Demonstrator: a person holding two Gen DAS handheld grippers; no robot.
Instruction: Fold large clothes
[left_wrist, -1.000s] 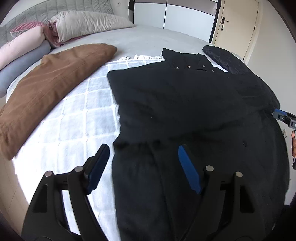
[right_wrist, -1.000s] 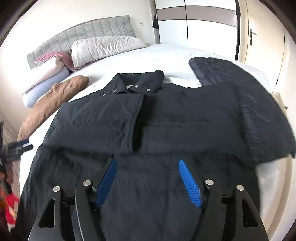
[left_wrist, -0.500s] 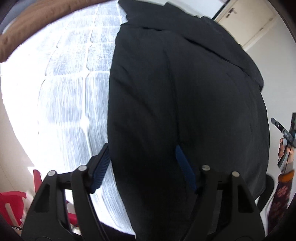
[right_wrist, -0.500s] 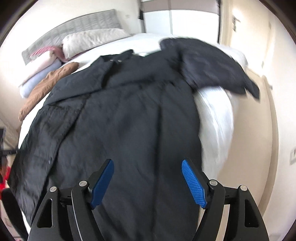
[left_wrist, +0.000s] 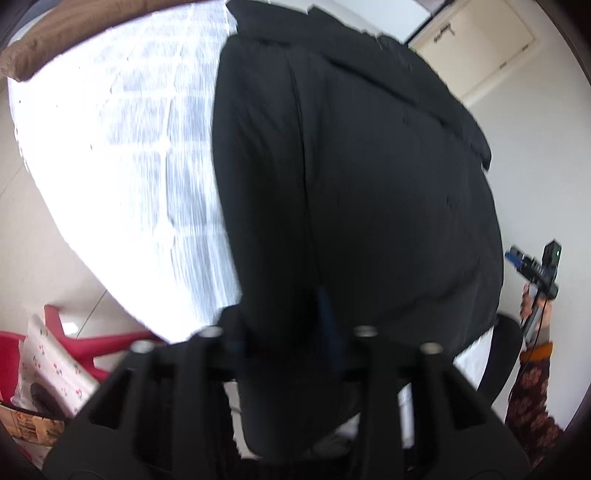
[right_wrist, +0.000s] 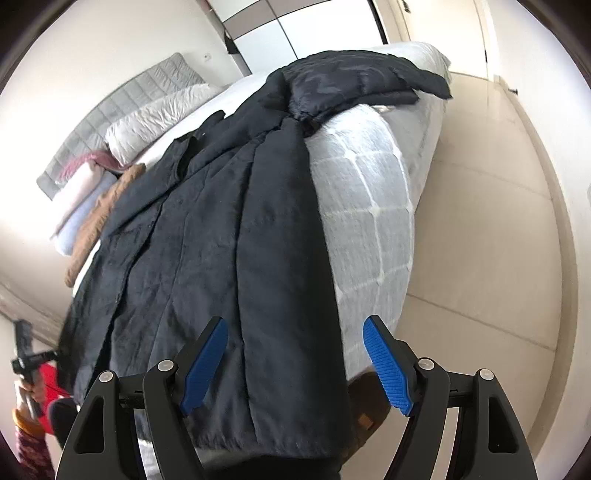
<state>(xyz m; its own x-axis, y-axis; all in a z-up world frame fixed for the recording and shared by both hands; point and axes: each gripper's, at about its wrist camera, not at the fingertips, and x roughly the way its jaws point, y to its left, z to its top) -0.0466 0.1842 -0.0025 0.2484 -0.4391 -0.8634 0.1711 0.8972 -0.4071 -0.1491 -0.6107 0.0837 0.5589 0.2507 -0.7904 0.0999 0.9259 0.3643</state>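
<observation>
A large black quilted coat (left_wrist: 369, 177) lies along the white bed (left_wrist: 147, 147), its hem hanging over the foot edge. My left gripper (left_wrist: 284, 325) is closed in on the coat's hem at its left corner; dark fabric fills the gap and hides the pads. My right gripper (right_wrist: 295, 365) is open, its blue pads either side of the coat's (right_wrist: 258, 240) right hem corner, not clamped. The right gripper also shows at the far right of the left wrist view (left_wrist: 532, 269).
A second dark quilted garment (right_wrist: 354, 81) lies at the bed's (right_wrist: 369, 184) far right corner. A brown cushion (right_wrist: 99, 218) and pillows (right_wrist: 159, 118) lie by the headboard. A red chair (left_wrist: 55, 350) and a printed pillow stand on the floor at left. Beige floor (right_wrist: 480, 240) lies right.
Both grippers dropped to the coat's hem at the foot of the bed. The left gripper's fingers closed in on the hem fabric. The right gripper stayed open, straddling the right corner.
</observation>
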